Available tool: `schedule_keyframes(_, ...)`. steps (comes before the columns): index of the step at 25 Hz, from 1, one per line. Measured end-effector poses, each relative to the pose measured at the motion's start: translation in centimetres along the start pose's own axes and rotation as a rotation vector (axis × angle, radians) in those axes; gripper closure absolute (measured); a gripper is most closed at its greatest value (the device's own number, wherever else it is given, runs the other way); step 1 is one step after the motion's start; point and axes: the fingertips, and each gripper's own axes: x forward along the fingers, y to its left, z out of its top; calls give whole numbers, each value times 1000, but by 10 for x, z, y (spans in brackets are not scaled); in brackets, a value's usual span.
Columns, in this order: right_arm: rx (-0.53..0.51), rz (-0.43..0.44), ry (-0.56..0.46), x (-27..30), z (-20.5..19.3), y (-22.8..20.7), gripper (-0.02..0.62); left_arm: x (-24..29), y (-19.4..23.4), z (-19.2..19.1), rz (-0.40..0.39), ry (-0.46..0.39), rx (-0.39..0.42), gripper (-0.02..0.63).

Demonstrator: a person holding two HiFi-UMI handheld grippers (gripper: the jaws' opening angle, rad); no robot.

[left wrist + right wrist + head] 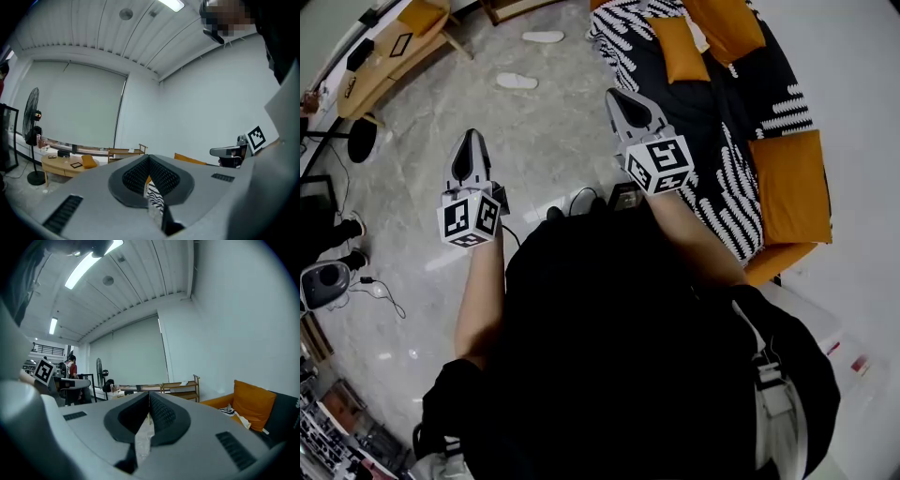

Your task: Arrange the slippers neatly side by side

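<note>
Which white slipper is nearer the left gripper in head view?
The lower-left slipper, closer to the left gripper; the other slipper lies farther up, nearer the sofa.

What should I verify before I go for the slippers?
1. left gripper empty: ok, jaws together, nothing between them.
2. right gripper empty: ok, jaws together, nothing between them.
3. Jaws ready to take a slipper: not ok, both shut.
4. Slippers side by side: not ok; the far slipper and the near slipper lie apart on the floor.
5. Slippers within reach: probably not ok, both lie well ahead of the grippers.
6. Walkway clear: cannot tell; a cable lies close to the person.
</note>
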Motion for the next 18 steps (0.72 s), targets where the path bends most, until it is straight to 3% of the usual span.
schedule_keyframes(10,31,46,12,-14,-11,-37,563,20,-37,-11,-21,17,-31,591)
schedule_keyframes(18,60,59,48,41,-39,-58,563,69,7,-51,-7,70,-87,591)
